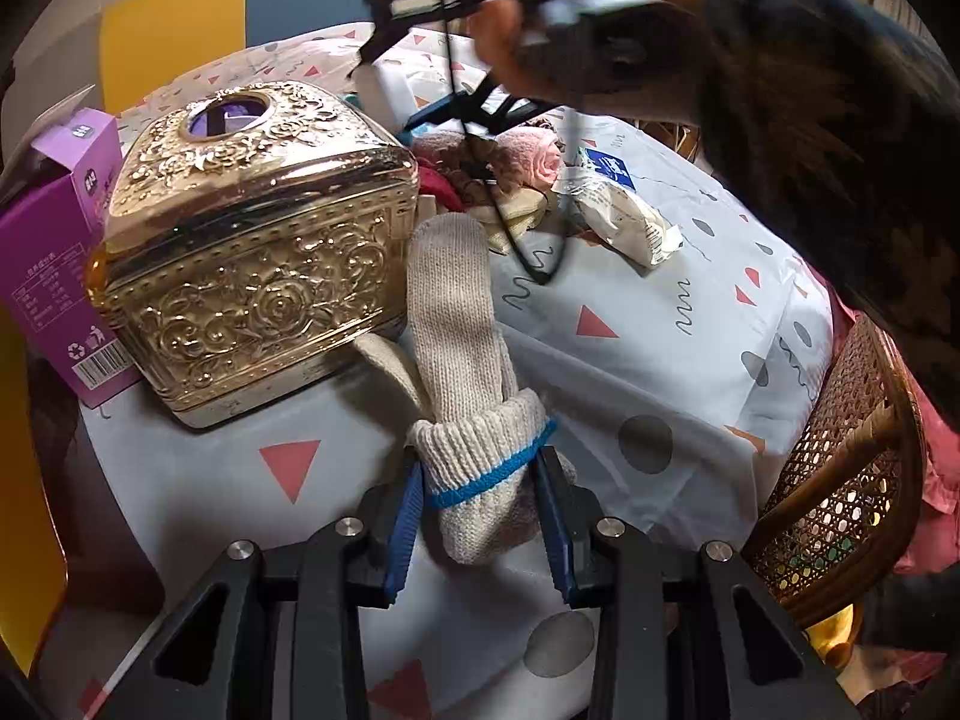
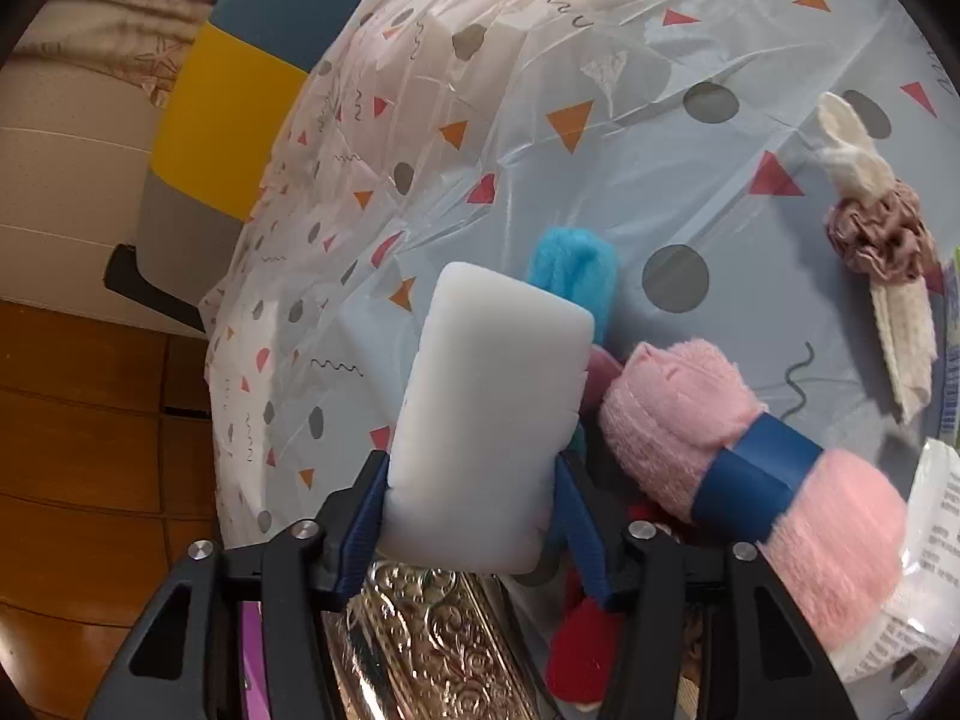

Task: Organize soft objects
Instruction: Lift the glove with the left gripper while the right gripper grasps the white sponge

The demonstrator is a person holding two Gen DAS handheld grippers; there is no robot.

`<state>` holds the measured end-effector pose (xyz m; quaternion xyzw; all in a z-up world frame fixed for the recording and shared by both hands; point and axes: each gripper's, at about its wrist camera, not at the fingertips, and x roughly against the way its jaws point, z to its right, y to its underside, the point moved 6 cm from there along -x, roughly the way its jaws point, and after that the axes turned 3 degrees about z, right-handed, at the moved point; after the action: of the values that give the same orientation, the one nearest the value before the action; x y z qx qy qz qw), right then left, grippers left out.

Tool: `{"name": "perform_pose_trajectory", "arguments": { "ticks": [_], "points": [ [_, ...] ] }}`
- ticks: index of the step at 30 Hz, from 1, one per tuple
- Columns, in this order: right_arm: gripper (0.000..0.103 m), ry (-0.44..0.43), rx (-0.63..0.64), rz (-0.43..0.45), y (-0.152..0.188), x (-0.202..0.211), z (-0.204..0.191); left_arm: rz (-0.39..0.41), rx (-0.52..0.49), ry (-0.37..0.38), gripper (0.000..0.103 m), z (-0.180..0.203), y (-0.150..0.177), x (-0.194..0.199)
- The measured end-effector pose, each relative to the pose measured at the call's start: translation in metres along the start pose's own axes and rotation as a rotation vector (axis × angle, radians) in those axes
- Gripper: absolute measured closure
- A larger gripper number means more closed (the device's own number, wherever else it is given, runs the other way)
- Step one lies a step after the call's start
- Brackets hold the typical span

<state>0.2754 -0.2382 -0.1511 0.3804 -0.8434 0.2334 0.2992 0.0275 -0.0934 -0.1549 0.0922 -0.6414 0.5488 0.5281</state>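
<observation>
A patterned plastic cloth [image 2: 600, 192] covers the table; wooden floor [image 2: 90, 420] shows past its left edge. The left gripper [image 1: 483, 510] is clamped on one knit glove [image 1: 462, 360] beside one gold box [image 1: 258, 240]. The right gripper [image 2: 471, 516] squeezes one white sponge [image 2: 492, 408], with one pink towel roll [image 2: 750, 462] beside it.

**A:** What's the rig look like up close?

**B:** Left gripper [image 1: 483, 516]: black plastic linkage arms with triangular cutouts, round silver screws at the pivots, ribbed blue pads [image 1: 403, 531] on the fingers. Right gripper [image 2: 474, 519] is the same build.

**A:** And the person?

**B:** Bare-skinned right hand [image 1: 576, 54], dark fuzzy sleeve [image 1: 840, 150], thin black cable [image 1: 528, 252] dangling below.
</observation>
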Motion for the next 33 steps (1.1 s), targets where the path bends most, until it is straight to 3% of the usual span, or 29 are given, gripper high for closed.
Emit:
{"name": "perform_pose_trajectory", "arguments": {
  "ticks": [8, 13, 18, 24, 28, 33],
  "points": [
    [0.047, 0.012, 0.231, 0.093, 0.033, 0.068, -0.001, 0.031, -0.013, 0.005, 0.069, 0.003, -0.003, 0.015],
    [0.047, 0.088, 0.296, 0.105, 0.06, 0.084, 0.024, 0.104, -0.028, 0.018, 0.069, 0.007, -0.017, 0.046],
    [0.047, 0.139, 0.278, 0.128, 0.068, 0.089, 0.047, 0.184, 0.0, 0.023, 0.069, -0.001, -0.05, 0.078],
    [0.047, 0.171, 0.346, 0.139, 0.074, 0.086, 0.04, 0.298, 0.04, 0.006, 0.069, -0.019, -0.118, 0.11],
    [0.047, 0.183, 0.384, 0.14, 0.076, 0.083, 0.036, 0.373, 0.12, -0.075, 0.068, -0.06, -0.157, 0.132],
    [0.047, 0.183, 0.416, 0.147, 0.078, 0.084, 0.032, 0.397, 0.305, -0.244, 0.068, -0.151, -0.148, 0.155]
  ]
}}
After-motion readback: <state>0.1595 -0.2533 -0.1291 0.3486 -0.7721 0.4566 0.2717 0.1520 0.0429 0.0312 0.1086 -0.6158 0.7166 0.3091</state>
